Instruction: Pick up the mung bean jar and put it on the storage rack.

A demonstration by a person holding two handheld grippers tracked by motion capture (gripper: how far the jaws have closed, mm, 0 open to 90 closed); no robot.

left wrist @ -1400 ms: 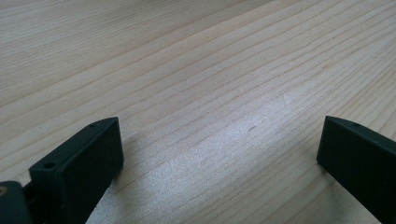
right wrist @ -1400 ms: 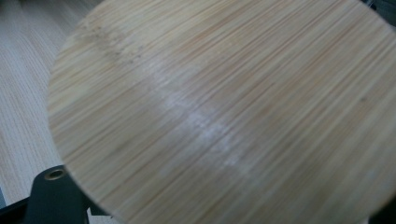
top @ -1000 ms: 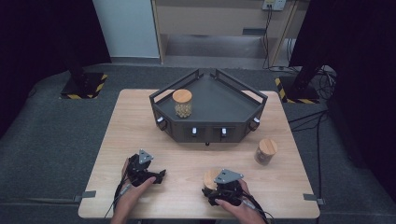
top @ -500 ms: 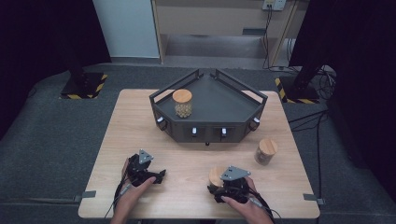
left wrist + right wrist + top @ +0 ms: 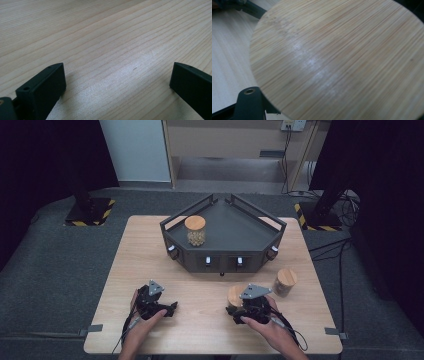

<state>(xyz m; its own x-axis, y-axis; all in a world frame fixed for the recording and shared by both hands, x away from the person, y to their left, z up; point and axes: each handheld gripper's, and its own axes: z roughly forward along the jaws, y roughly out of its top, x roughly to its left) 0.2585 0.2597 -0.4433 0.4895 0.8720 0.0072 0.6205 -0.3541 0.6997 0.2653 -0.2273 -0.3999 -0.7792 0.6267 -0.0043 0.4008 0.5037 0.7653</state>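
Holding a jar by its wooden lid at the near edge of the counter

Gripping is what my right tongs [image 5: 239, 308] are doing now: they are clenched on the jar [image 5: 234, 296] with the round bamboo lid [image 5: 342, 57], near the front right of the counter [image 5: 210, 330]. From the right gripper view I see the lid's striped grain spread wide and close to the lens, with one black jaw touching its rim at the bottom left. From the high view the jar sits just beyond the hand, partly hidden under the grey plate on top of the tongs; I cannot tell whether its base touches the wood.

My left tongs [image 5: 170, 308] are released, resting low at the front left of the counter, well apart from the jar. In the left gripper view both black jaws stand wide apart with bare pale wood between them.

A second jar [image 5: 285, 282] with the same kind of lid stands upright on the counter just to the right of the one I hold, near the front right corner of the dark tray [image 5: 250, 227]. That tray, an angular black box with low rails, sits at the middle back of the counter. A third jar [image 5: 195, 230], with pale contents, stands upright inside the tray at its left side.
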